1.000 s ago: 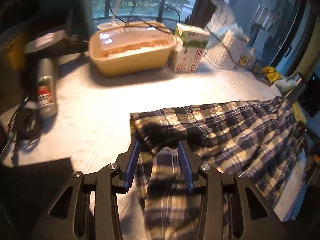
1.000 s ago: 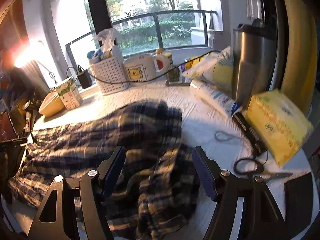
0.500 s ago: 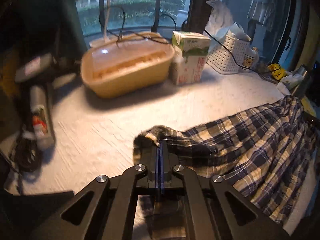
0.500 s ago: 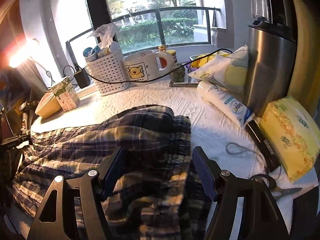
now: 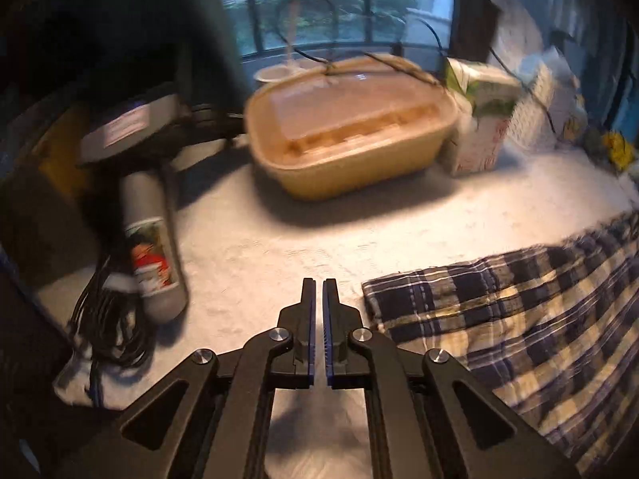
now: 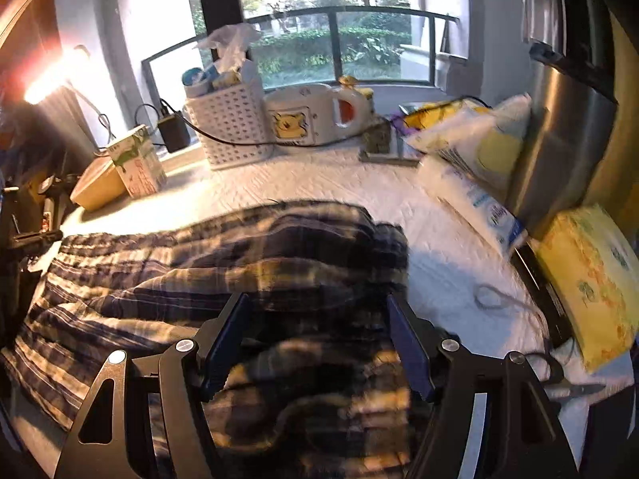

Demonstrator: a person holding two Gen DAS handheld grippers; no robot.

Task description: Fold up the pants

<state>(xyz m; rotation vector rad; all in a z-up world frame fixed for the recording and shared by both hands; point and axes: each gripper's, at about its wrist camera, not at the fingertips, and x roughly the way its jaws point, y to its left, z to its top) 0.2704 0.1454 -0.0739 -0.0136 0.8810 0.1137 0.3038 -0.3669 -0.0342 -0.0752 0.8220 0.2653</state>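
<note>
Change since earlier: left gripper (image 5: 318, 285) had let go of the plaid hem it pinched half a second before and shifted left onto bare cloth; the pants (image 5: 515, 315) now lay to its right.
Left fingers: nearly closed, a thin gap between the pads, nothing held.
Right gripper (image 6: 319, 331): jaws spread wide, empty, hovering over the bunched waist end of the pants (image 6: 223, 263).
Pants position: spread across the white table cover (image 5: 279, 239), hem near the left gripper but apart from it.
Left side: spray can (image 5: 153, 251) lying beside coiled black cable (image 5: 108, 319).
Farther back: tan lidded container (image 5: 351, 135), milk carton (image 5: 479, 119).
Right side: yellow tissue pack (image 6: 591, 279), scissors (image 6: 563, 379), white basket (image 6: 229, 127).
</note>
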